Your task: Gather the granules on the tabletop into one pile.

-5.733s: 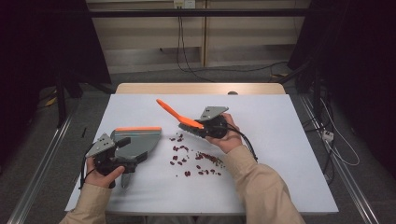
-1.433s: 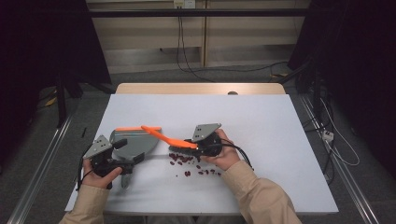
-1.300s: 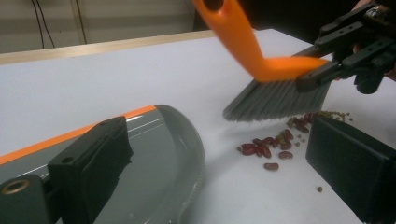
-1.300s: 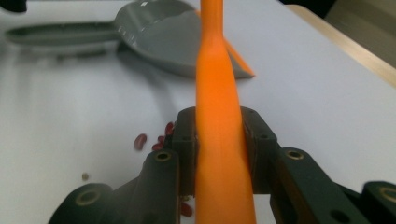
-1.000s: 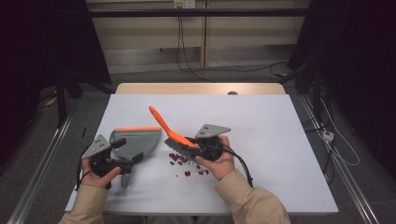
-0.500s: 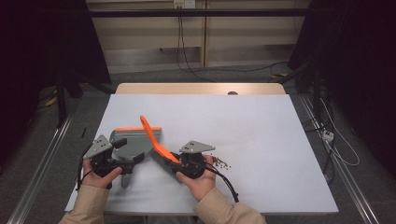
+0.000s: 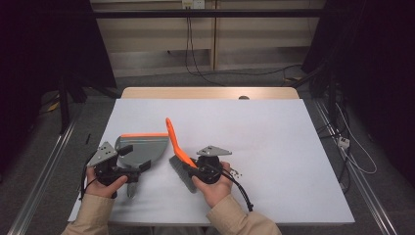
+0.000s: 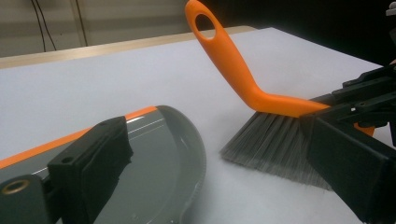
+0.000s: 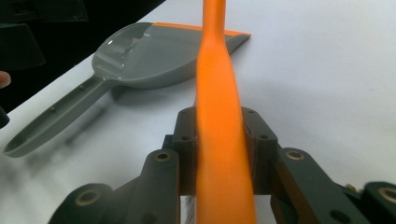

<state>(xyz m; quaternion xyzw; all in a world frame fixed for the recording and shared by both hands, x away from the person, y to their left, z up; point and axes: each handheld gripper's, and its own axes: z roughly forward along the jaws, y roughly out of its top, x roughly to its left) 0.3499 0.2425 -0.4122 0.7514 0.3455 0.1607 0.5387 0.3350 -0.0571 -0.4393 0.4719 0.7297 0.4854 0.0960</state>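
A hand brush (image 7: pixel 176 147) with an orange handle and grey bristles (image 8: pixel 271 144) stands tilted on the white table, its bristles down beside the mouth of a grey dustpan (image 7: pixel 144 149) with an orange lip. My right gripper (image 7: pixel 195 171) is shut on the handle (image 9: pixel 217 70) just above the bristles. My left gripper (image 7: pixel 134 160) hovers over the dustpan's neck, its jaws wide apart with nothing pressed between them (image 8: pixel 215 140). The dustpan (image 9: pixel 140 51) lies flat, and its handle end rests free on the table. A few small dark crumbs (image 7: pixel 236 172) lie right of my right hand.
The white table (image 7: pixel 274 127) stretches far and right of both hands. Its wooden far edge (image 7: pixel 210 93) meets a dark wall with hanging cables. Floor rails run along both sides of the table.
My right gripper has carried the brush left and nearer across the crumbs to the dustpan's mouth, and the handle now points up and away. The crumb pile is hidden. The left gripper stayed put.
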